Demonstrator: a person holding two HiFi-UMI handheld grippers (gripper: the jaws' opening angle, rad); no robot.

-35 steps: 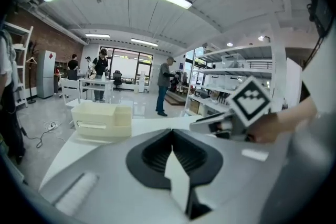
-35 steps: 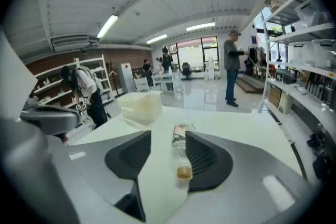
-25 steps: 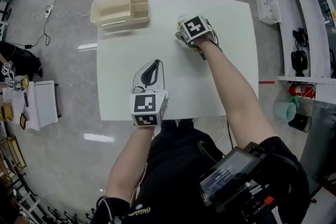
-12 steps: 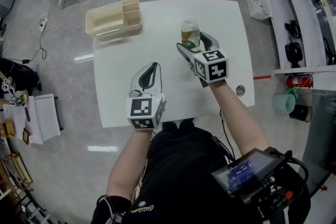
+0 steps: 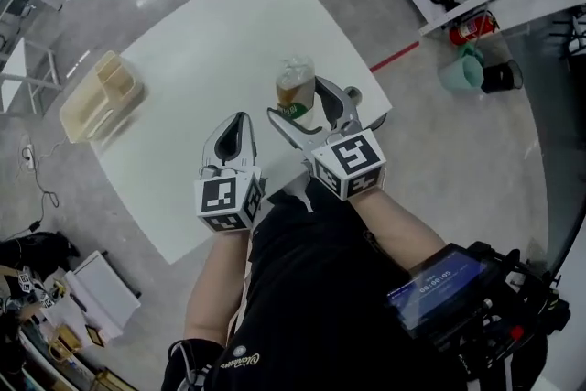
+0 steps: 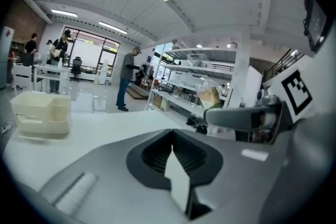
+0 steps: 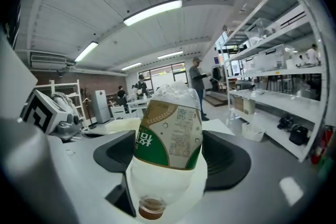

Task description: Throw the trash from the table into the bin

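Note:
A crumpled clear plastic bottle (image 5: 295,87) with a green and tan label hangs above the white table's (image 5: 211,41) near right part. My right gripper (image 5: 298,101) is shut on it, one pad on each side. In the right gripper view the bottle (image 7: 170,134) fills the space between the jaws, its brown cap towards the camera. My left gripper (image 5: 239,118) is shut and holds nothing, just left of the right one over the table's near edge. Its pads (image 6: 157,152) meet in the left gripper view, where the bottle (image 6: 211,97) shows at the right.
A beige organiser tray (image 5: 101,96) stands at the table's far left corner. On the floor to the right are a green bucket (image 5: 462,69), a black container (image 5: 499,76) and a red fire extinguisher (image 5: 467,27) below shelving. People stand far off in the room.
My right gripper closed on the bottle at the table's far side, lifted it and drew it back towards the person. The left gripper shifted beside it. The head view swung right.

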